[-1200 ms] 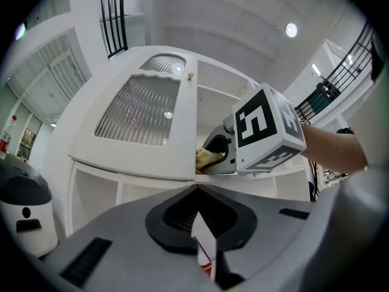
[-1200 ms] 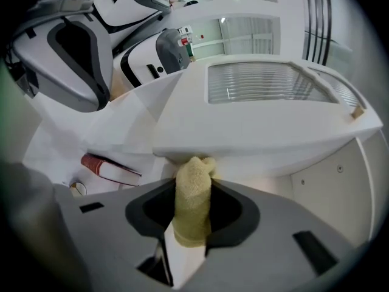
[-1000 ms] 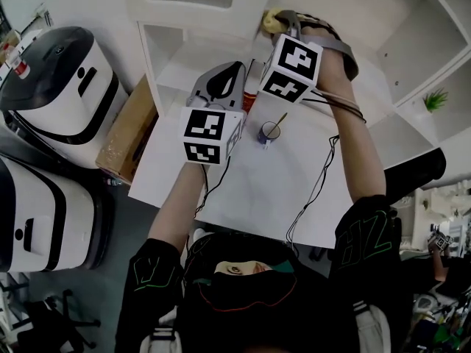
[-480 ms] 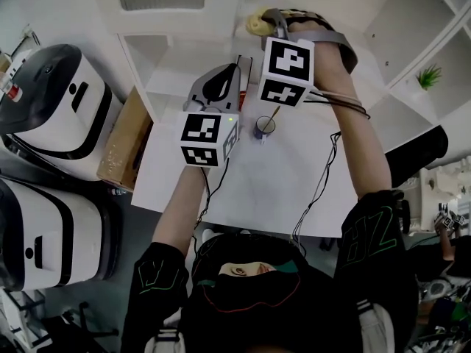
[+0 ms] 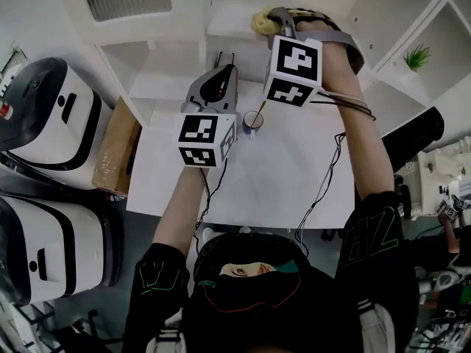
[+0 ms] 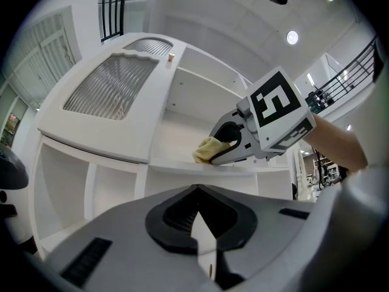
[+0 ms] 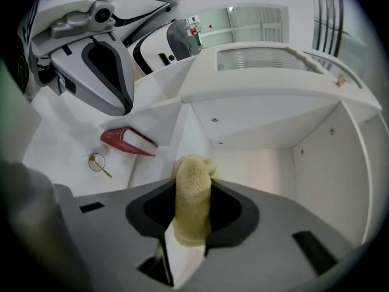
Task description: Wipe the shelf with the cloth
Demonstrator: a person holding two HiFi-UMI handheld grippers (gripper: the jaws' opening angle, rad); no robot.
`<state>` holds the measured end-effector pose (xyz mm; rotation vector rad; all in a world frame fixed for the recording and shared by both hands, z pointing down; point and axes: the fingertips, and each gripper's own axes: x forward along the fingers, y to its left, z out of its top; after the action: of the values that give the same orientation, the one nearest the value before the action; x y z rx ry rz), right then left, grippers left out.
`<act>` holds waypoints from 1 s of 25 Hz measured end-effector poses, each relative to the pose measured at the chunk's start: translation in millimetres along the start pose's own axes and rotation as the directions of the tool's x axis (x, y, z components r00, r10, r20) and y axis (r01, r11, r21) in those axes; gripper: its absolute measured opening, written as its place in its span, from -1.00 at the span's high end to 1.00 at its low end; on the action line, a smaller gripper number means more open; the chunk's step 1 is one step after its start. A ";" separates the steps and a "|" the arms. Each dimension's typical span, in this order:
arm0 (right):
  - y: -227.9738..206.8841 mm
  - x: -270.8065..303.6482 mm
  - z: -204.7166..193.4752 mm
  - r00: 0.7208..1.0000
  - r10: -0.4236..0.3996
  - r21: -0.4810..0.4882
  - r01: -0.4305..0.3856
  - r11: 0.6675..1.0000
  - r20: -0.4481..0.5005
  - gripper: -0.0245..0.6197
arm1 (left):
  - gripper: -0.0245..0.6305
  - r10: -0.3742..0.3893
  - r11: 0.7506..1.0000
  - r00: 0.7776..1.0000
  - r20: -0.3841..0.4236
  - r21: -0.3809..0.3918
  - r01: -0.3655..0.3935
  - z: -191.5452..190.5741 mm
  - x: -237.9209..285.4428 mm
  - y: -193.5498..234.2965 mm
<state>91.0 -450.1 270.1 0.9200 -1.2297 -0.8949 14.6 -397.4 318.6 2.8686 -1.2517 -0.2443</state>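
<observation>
The cloth [image 7: 193,194], a yellow terry one, is clamped between the jaws of the right gripper [image 7: 189,239], with its folded end standing out past the fingertips; in the left gripper view, that end is seen lying against the front edge of a board of the white shelf [image 6: 177,163]; the compartment beyond it is bounded by a back wall and 2 side walls, all white.

The left gripper [image 6: 198,235] is held lower, over the white table [image 5: 294,179] in front of the shelf; its jaws are brought together and nothing is seen between them; it is pointed up at the shelf and at the right gripper.

On the table, a small cup [image 5: 252,120] with a spoon in it is seen just beside the left gripper; a red book [image 7: 129,141] is laid near the foot of the shelf, apart from the cup.

To the left of the table, a cardboard box [image 5: 110,153] and 2 large white and black machines [image 5: 55,116] are placed; a small green plant [image 5: 416,56] is kept in a compartment at the far right.
</observation>
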 end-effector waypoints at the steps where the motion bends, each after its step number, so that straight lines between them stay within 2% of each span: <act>1: 1.3 -1.2 -6.4 1.000 0.000 0.004 0.001 1.000 -0.006 0.53 | 0.94 -0.009 1.000 1.000 -0.002 0.000 0.009 -0.9 3.1 -5.2; 17: 25.1 -26.6 -138.0 0.988 -0.011 0.089 0.026 0.996 -0.157 0.53 | 0.94 -0.145 0.989 0.989 -0.024 -0.009 0.145 -16.9 51.0 -101.2; 25: 35.0 -42.2 -195.4 0.972 -0.047 0.156 0.085 0.984 -0.229 0.53 | 0.94 -0.190 0.982 0.982 -0.026 0.004 0.190 -18.3 64.7 -144.9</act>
<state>281.8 -381.1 267.6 1.1685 -1.0939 -0.7257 166.1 -346.8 318.3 2.9873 -0.9764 -0.2033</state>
